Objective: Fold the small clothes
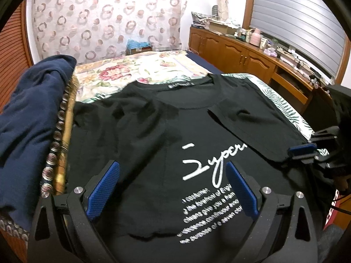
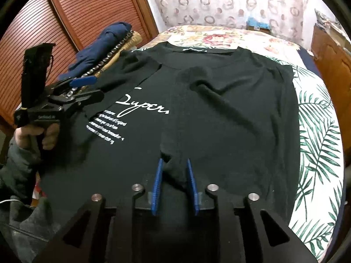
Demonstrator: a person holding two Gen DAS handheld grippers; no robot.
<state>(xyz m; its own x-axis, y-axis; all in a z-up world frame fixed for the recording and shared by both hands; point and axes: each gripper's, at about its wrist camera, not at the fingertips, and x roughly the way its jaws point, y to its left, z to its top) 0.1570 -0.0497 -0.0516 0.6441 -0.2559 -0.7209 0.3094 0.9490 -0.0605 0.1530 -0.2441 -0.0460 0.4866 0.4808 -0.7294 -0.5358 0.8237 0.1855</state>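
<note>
A black T-shirt [image 1: 140, 135] with white lettering lies front up on the bed; it also fills the right wrist view [image 2: 219, 114]. Its right side is folded in over the chest, covering part of the lettering. My left gripper [image 1: 173, 171] is open and empty, hovering above the shirt's lower left part; in the right wrist view it [image 2: 94, 87] sits at the shirt's left edge. My right gripper [image 2: 174, 166] is shut on a bunch of the folded black fabric; in the left wrist view it [image 1: 300, 151] grips the folded flap's edge.
A dark blue garment [image 1: 33, 114] lies on a beaded gold cushion [image 1: 63, 131] left of the shirt. The bed has a floral cover [image 1: 122, 70] and a leaf-print sheet [image 2: 316, 131]. A wooden cabinet [image 1: 241, 54] with clutter stands on the right, louvred doors [image 2: 87, 11] on the left.
</note>
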